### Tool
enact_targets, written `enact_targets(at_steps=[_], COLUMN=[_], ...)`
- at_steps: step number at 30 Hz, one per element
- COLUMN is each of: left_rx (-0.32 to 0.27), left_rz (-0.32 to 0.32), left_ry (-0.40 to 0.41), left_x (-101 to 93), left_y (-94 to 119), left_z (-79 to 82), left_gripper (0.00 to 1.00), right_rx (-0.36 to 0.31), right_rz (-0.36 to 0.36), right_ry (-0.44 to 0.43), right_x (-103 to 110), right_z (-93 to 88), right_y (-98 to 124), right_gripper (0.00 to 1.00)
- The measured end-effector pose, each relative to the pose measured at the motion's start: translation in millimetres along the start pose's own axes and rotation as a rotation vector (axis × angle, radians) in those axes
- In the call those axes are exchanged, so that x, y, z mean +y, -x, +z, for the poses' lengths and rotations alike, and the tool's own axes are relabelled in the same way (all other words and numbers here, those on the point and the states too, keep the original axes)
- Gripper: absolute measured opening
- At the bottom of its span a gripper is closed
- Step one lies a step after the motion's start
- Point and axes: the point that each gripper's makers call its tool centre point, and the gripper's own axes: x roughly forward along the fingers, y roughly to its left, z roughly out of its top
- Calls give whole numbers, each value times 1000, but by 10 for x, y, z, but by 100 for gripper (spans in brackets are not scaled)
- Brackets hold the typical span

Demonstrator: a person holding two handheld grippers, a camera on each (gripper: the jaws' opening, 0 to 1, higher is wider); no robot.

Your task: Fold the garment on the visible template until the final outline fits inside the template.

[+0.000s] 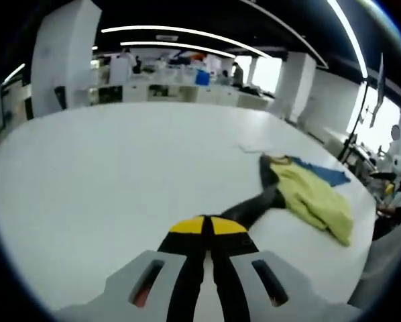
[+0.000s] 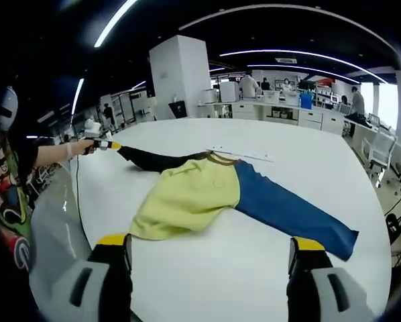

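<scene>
A soft, rumpled garment [image 2: 207,191] with black sleeve, yellow body and blue sleeve lies spread on the smooth white desk [image 2: 254,268]. The left hand-held gripper [image 1: 207,225] pinches the black sleeve's cuff; the right hand-held gripper [image 2: 210,251] hovers spread just before the yellow hem.

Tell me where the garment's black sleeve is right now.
In the right gripper view the black sleeve stretches left from the yellow body, its cuff pinched in the left gripper near the table edge.

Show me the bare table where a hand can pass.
Bare table lies between the garment and the right hand-held gripper, and beyond the garment toward the far edge. Crowded where the left hand-held gripper pinches the black sleeve.
</scene>
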Motion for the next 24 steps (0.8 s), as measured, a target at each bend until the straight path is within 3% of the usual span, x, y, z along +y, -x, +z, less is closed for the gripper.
enact_targets(at_steps=[11, 21, 24], left_rx=[75, 152, 183], left_rz=[39, 102, 106], left_ry=[6, 15, 9], left_x=[330, 572, 636], left_y=[-310, -262, -347], left_z=[4, 4, -19], left_gripper=[0, 0, 0], right_rx=[29, 47, 53], right_rz=[14, 18, 22], right_ry=[-5, -21, -24], right_x=[-37, -46, -42], right_z=[-50, -146, -172], right_y=[-117, -183, -214], right_gripper=[98, 98, 98])
